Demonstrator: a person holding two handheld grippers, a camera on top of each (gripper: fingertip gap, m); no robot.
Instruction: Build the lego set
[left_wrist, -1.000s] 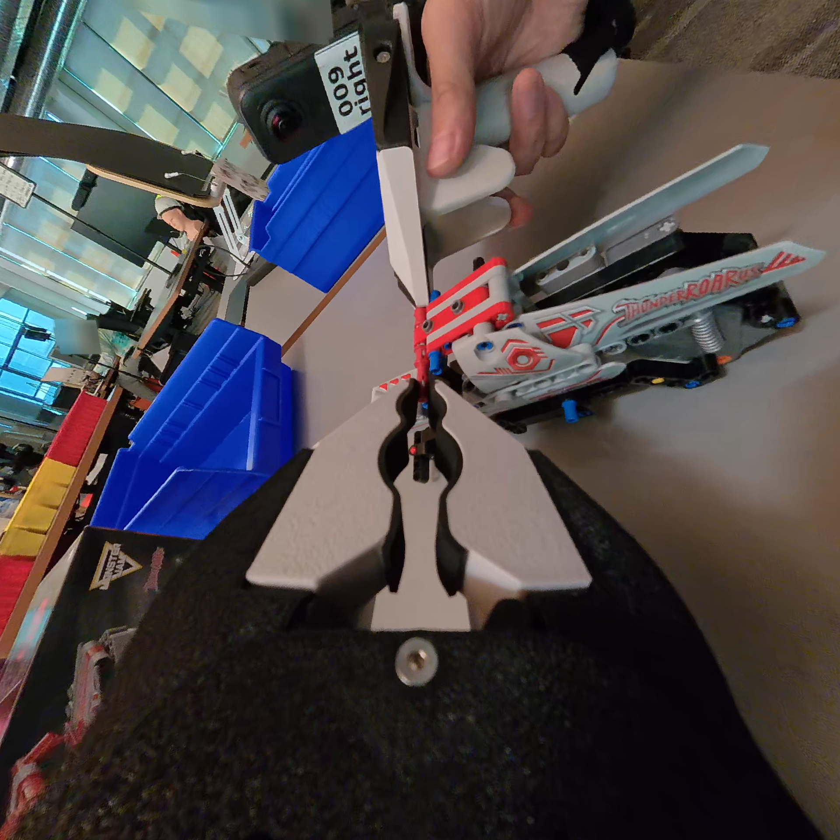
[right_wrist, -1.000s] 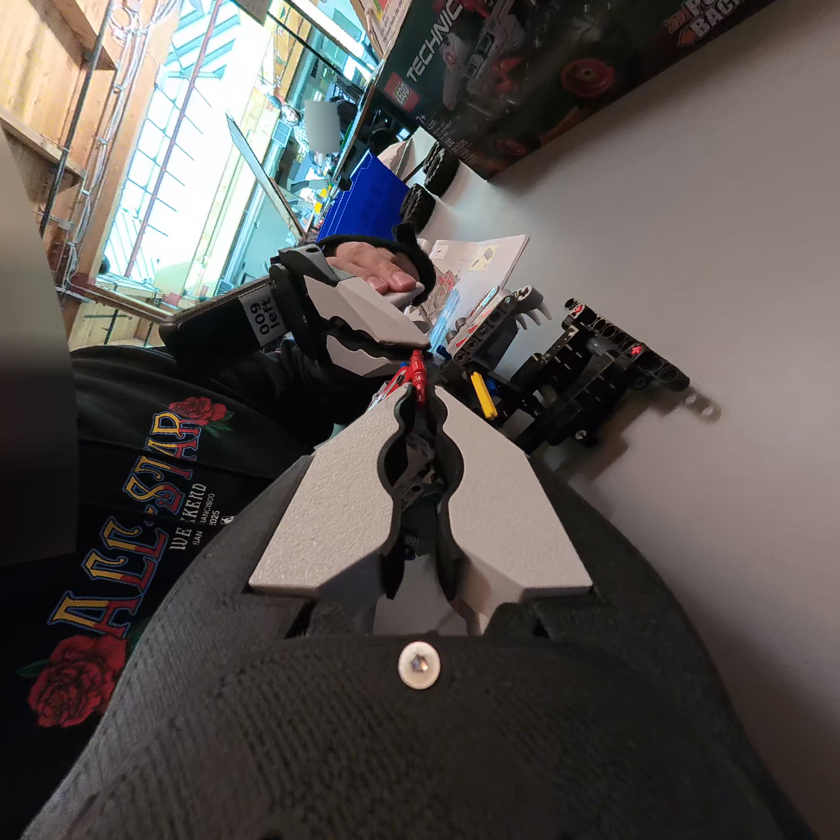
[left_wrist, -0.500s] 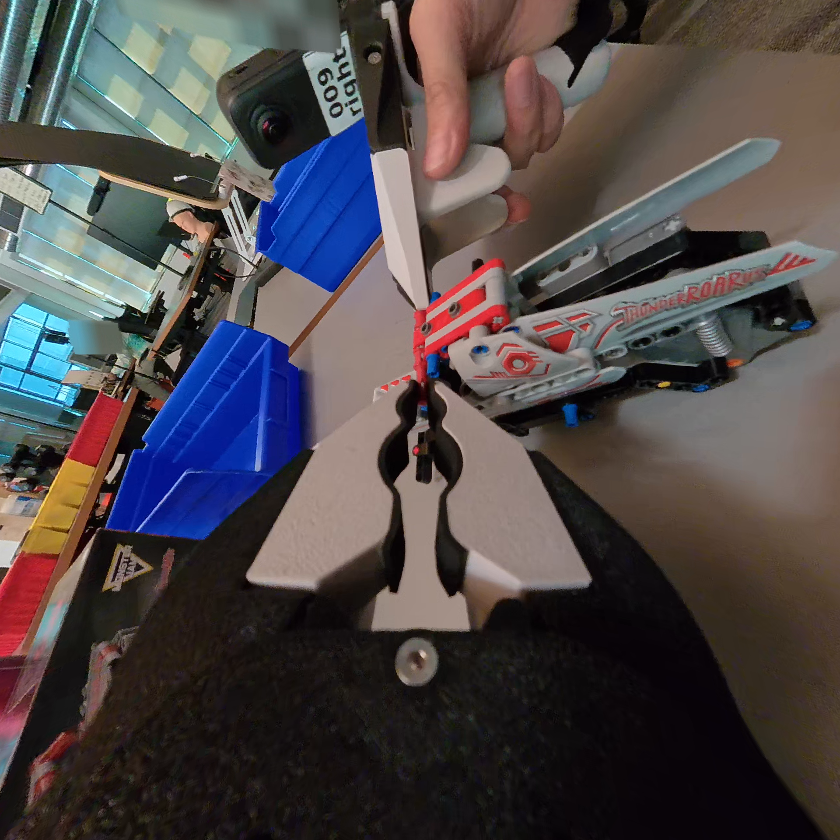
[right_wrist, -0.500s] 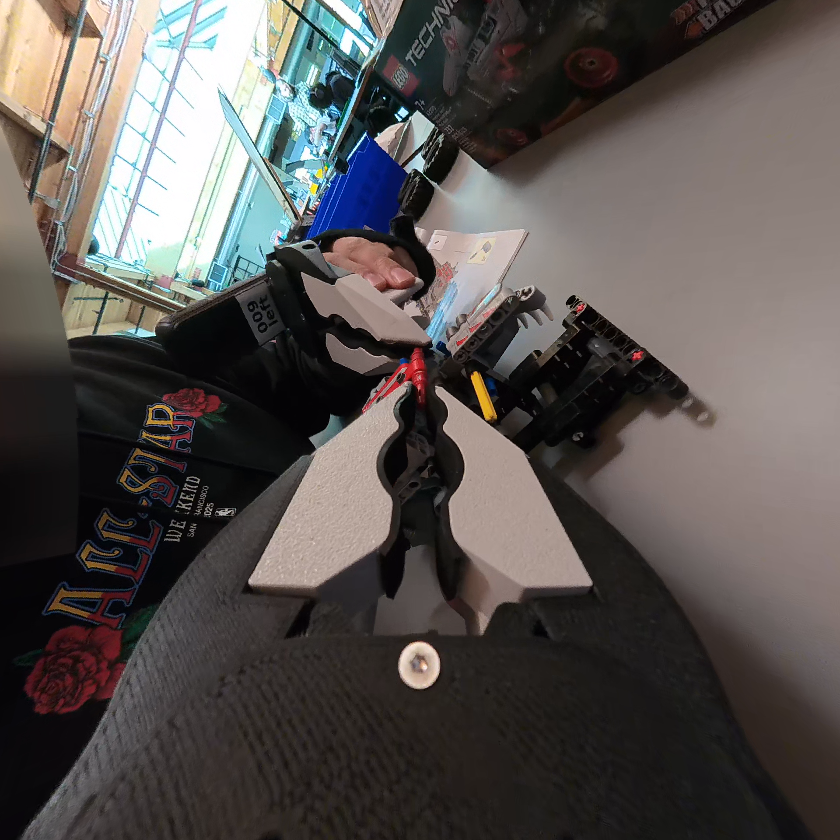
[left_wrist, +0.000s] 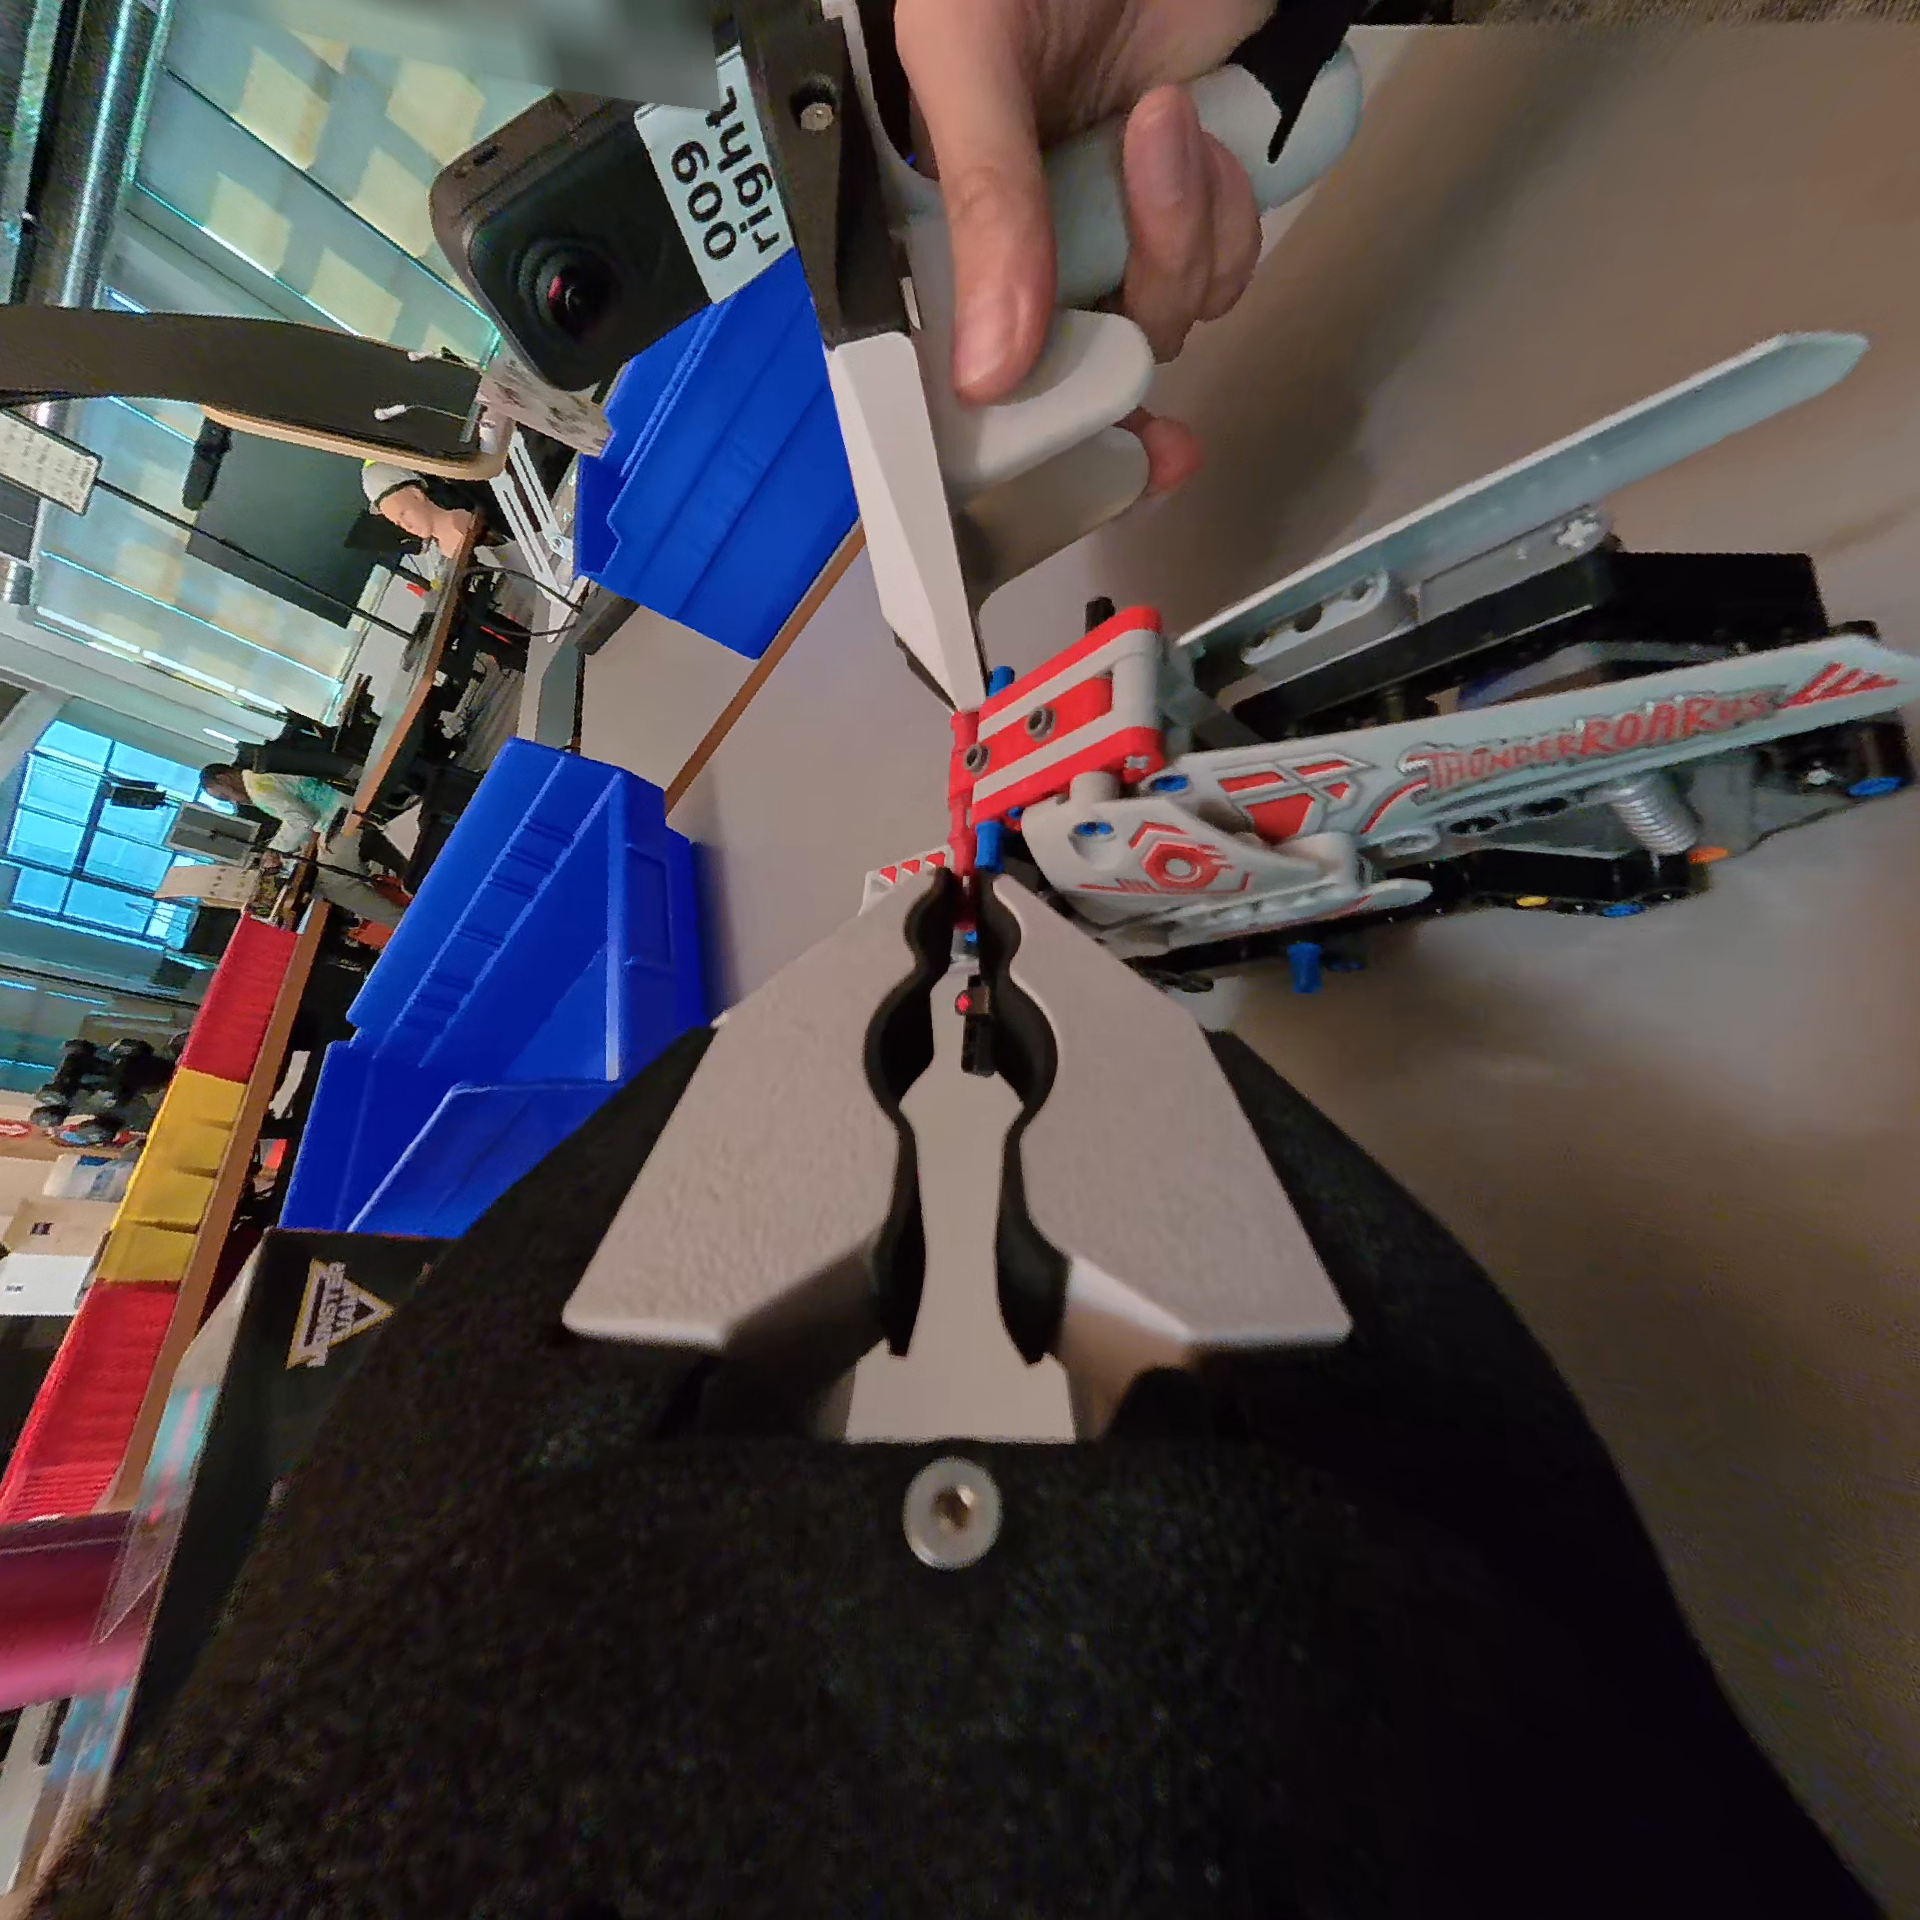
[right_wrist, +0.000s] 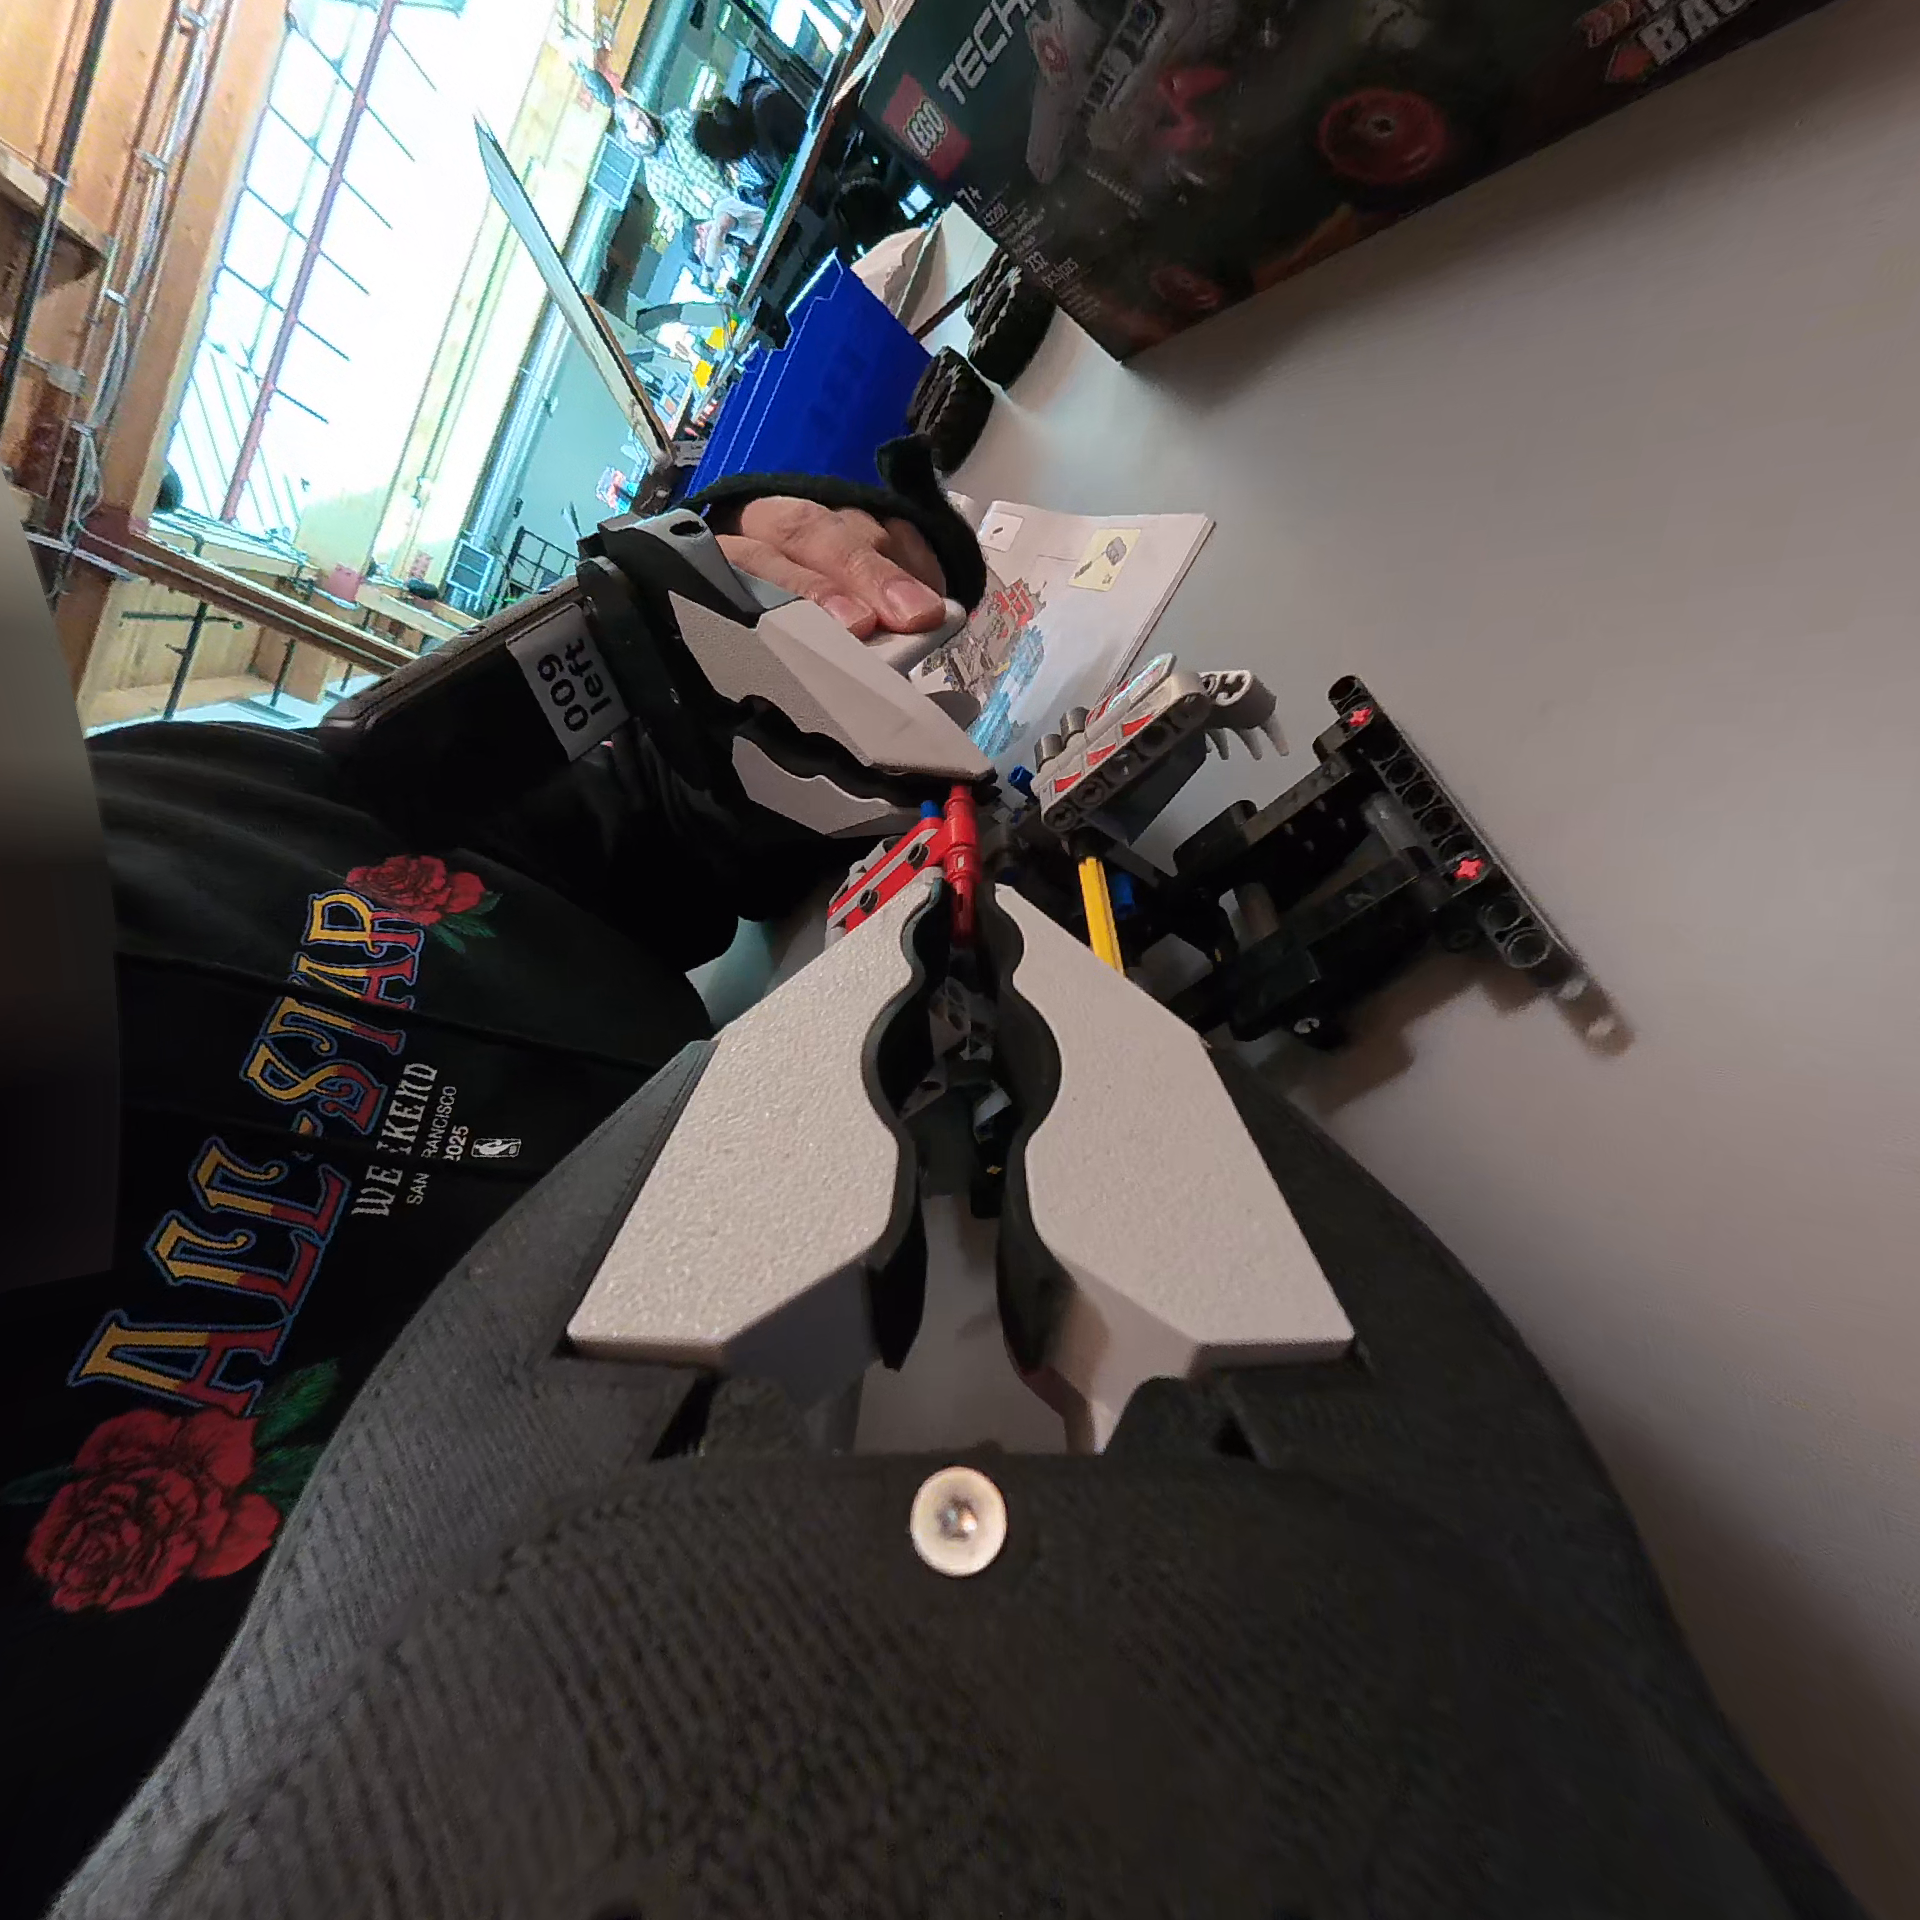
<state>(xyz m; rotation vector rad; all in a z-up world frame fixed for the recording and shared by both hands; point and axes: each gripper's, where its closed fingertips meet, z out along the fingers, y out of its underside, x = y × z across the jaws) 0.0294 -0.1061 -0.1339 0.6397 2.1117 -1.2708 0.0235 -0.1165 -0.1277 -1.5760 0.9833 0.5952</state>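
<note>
On the pale counter (left_wrist: 1558, 1195) lies the lego model (left_wrist: 1351, 831), grey-and-red panels over a black frame. Both tools meet at its red front end: the left hand-held gripper (left_wrist: 968, 902) pinches the thin red piece (left_wrist: 966, 821) there, and the right hand-held gripper (right_wrist: 971, 914) clamps the same piece from the opposite side. Blue bins (left_wrist: 520, 987) stand behind.
</note>
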